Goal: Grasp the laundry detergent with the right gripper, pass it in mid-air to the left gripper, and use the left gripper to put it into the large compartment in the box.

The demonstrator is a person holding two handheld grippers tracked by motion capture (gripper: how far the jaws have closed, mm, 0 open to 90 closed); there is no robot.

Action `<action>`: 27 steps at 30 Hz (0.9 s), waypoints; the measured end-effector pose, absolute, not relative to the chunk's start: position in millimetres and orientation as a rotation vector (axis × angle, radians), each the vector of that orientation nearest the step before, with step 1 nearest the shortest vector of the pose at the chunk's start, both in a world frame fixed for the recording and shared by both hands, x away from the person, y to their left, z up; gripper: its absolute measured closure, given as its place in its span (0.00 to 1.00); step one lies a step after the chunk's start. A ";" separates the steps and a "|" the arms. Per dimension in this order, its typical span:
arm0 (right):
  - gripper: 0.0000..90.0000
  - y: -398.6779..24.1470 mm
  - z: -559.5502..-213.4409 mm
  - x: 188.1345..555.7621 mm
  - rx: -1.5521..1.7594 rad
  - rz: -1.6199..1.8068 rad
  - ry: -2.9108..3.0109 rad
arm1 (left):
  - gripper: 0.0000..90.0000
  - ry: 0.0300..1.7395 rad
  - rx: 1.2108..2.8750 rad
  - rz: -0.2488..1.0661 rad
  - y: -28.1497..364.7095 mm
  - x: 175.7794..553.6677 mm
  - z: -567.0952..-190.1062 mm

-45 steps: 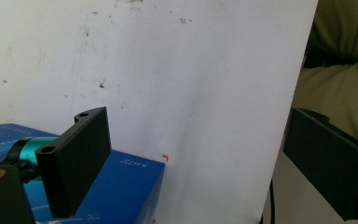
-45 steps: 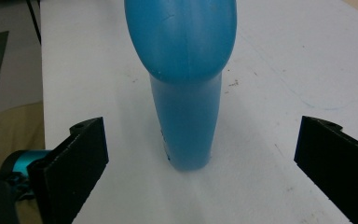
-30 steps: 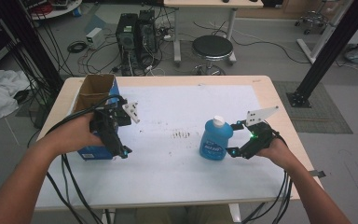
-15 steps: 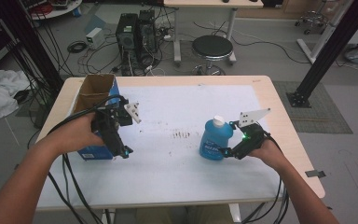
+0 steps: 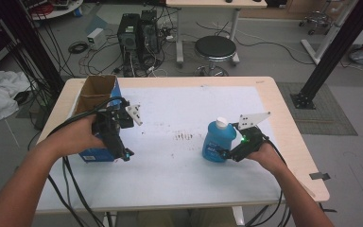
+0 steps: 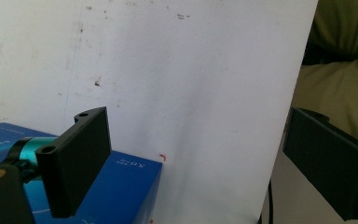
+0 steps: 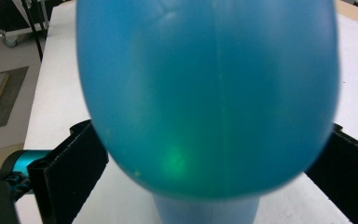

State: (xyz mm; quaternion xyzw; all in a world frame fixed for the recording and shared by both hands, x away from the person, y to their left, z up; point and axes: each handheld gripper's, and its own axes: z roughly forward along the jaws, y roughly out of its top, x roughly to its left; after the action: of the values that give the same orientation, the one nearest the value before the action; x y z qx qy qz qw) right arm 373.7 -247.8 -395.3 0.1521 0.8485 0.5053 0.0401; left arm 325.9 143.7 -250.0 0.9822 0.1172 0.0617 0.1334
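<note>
Light was even and fairly bright, with soft shadows on the table point(image 5: 179, 189). The high view was sharp and bent slightly at its edges. In the right gripper view the bottle point(image 7: 209, 93) was blurred, carrying a green glow.

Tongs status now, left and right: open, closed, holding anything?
Left tongs: open, holding nothing, beside the blue box.
Right tongs: jaws on either side of the blue bottle; whether they grip it cannot be told.
</note>
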 end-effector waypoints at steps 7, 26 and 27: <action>0.04 -243.7 -401.4 373.7 0.473 1.595 2.564 | 0.08 0.345 2.845 0.177 143.6 325.7 -250.6; 0.19 -242.6 -405.2 371.6 0.455 1.598 2.538 | 0.08 0.339 2.844 0.173 143.0 326.6 -252.8; 0.19 -242.4 -405.7 371.3 0.449 1.599 2.534 | 0.08 0.344 2.841 0.172 142.9 326.4 -253.1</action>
State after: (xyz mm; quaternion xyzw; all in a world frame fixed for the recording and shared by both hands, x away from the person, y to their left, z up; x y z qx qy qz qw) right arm 371.3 -242.4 -405.7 0.1479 0.8351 0.5269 0.0559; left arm 326.4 142.9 -253.1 0.9817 0.1188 0.0593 0.1368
